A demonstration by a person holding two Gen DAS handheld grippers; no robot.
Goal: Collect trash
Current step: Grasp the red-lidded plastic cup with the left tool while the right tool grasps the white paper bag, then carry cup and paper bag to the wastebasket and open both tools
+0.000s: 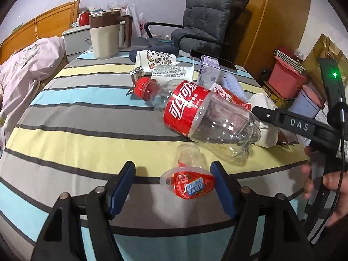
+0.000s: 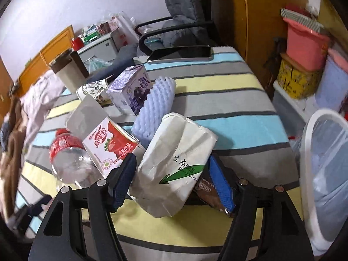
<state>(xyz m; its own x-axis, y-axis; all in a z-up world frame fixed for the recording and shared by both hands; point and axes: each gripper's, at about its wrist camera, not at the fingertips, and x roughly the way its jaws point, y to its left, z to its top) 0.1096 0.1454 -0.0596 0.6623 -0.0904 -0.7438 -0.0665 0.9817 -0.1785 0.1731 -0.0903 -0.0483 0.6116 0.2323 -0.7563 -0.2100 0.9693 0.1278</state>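
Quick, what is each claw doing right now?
Left gripper: open, fingers either side of a small jelly cup.
Right gripper: open around a white paper bag, not clamped.

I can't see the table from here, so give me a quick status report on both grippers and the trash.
Left gripper open around small clear jelly cup with red lid. Right gripper open around crumpled white paper packet. Empty cola bottle lies just beyond the cup.

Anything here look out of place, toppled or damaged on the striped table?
Yes. A phone lies at the far edge among the trash, easy to sweep up by mistake. The cola bottle lies on its side, capped and empty, and the white paper pack between the right gripper's fingers is creased.
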